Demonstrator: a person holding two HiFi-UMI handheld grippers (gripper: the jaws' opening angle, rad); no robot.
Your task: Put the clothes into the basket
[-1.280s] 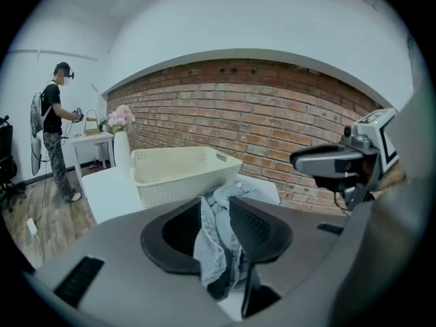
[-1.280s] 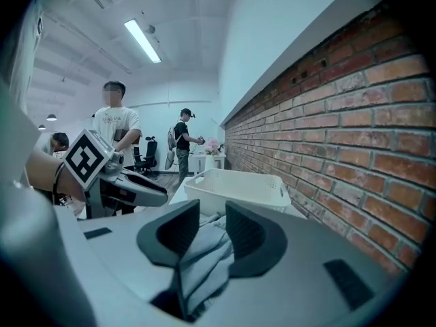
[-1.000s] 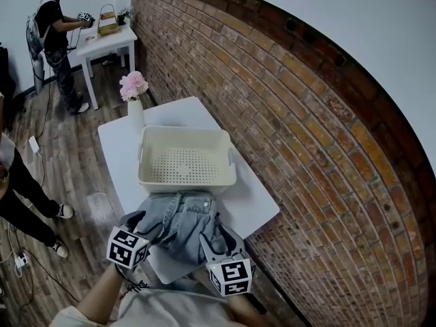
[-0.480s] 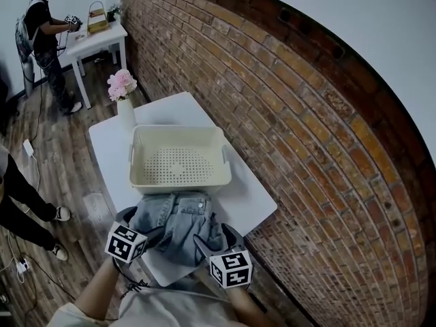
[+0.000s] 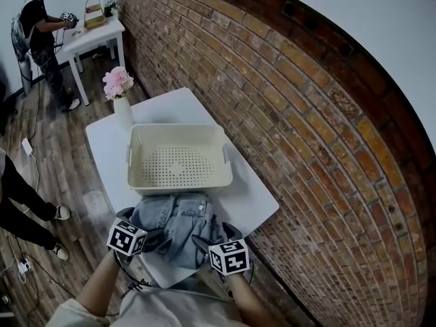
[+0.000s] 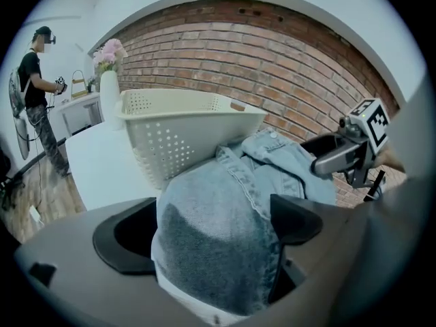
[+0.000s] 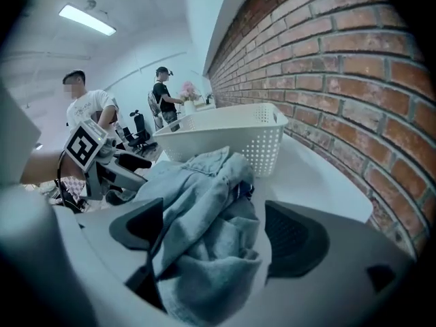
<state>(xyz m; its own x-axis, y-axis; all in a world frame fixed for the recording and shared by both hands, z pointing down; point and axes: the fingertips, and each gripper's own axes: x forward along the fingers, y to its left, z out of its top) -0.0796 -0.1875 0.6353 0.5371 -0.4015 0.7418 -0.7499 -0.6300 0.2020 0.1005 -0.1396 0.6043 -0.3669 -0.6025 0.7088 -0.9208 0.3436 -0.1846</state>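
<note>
A heap of light blue denim clothes (image 5: 178, 218) lies on the white table (image 5: 248, 195) at its near edge, just in front of the empty cream perforated basket (image 5: 178, 157). My left gripper (image 5: 144, 227) is on the heap's left side and my right gripper (image 5: 216, 236) on its right side. In the left gripper view a denim fold (image 6: 218, 237) bulges between the left gripper's (image 6: 218, 216) jaws, which have just been opening and stand wide. In the right gripper view crumpled denim (image 7: 204, 251) likewise lies between the right gripper's (image 7: 214, 216) just-opened jaws. Neither grips the cloth.
A white vase of pink flowers (image 5: 121, 104) stands at the basket's far left corner. The brick wall (image 5: 286, 114) runs along the table's right side. A person (image 5: 34, 33) stands at a second white table (image 5: 95, 36) far back; another person's legs (image 5: 17, 199) are at left.
Both grippers have come down and forward onto the denim heap at the table's near edge, and their jaws have spread wider. The basket and the vase have not moved.
</note>
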